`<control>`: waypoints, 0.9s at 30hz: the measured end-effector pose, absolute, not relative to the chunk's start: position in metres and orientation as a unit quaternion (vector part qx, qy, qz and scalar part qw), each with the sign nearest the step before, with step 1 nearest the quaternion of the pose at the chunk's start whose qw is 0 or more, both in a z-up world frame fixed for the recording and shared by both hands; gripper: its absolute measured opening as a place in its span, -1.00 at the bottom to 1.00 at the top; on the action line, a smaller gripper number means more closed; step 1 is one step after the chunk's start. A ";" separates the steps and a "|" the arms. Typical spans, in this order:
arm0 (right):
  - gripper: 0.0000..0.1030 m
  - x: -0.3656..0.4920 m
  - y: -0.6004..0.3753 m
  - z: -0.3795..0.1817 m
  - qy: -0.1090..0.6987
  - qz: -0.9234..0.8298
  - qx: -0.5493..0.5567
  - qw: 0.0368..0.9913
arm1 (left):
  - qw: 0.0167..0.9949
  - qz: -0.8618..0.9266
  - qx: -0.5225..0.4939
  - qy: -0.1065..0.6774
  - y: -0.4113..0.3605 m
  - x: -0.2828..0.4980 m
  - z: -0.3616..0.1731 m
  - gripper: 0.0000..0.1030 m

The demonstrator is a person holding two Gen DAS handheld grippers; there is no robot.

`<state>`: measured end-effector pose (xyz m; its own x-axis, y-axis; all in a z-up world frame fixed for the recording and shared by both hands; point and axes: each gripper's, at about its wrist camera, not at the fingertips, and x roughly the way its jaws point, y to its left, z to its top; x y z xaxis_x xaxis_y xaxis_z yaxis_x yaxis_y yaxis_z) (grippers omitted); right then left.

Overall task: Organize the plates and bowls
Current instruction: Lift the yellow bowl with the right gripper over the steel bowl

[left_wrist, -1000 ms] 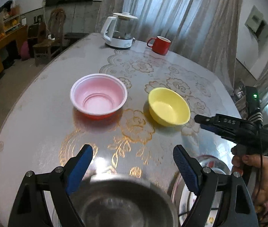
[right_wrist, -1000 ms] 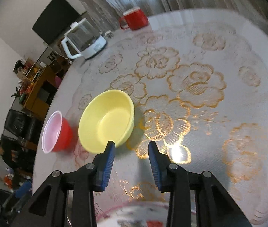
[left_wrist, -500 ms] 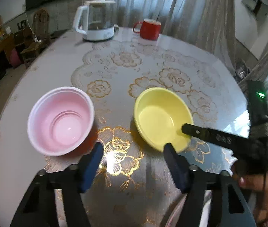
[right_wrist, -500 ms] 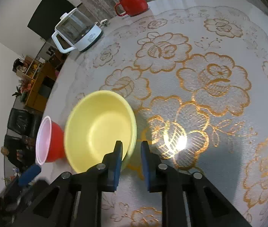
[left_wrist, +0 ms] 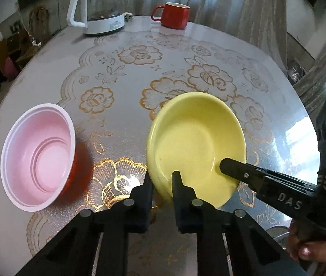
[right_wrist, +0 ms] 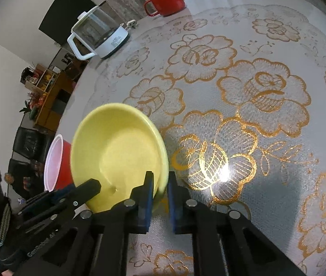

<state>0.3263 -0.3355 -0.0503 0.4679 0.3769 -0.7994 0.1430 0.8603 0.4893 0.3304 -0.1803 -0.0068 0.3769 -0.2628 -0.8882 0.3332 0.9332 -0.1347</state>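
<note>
Far left on the table (left_wrist: 139, 32): pink bowl (left_wrist: 38, 156), untouched. Right of it: yellow bowl (left_wrist: 195, 142), round, without long axis, mouth upward, tipped slightly. Left tongs (left_wrist: 161, 179) clamped on near rim; right tongs (right_wrist: 160, 184) clamped on right rim. Likely risk: uneven lifting, twisting the slick rim loose.

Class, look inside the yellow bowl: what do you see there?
The shallow yellow bowl holds no food; only gripper fingertips reach over its rim. Those fingers hide a little of its floor.
</note>
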 end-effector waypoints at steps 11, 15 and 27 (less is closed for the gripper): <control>-0.81 0.308 -0.330 -0.038 0.498 0.074 0.261 0.824 | 0.837 -0.193 0.020 0.511 -0.170 0.308 0.009 -0.69; -0.81 0.296 -0.326 -0.027 0.489 0.077 0.259 0.829 | 0.844 -0.202 0.011 0.497 -0.162 0.290 0.023 -0.69; -0.81 0.233 -0.295 0.016 0.451 0.106 0.244 0.852 | 0.865 -0.216 -0.027 0.453 -0.119 0.217 0.055 -0.68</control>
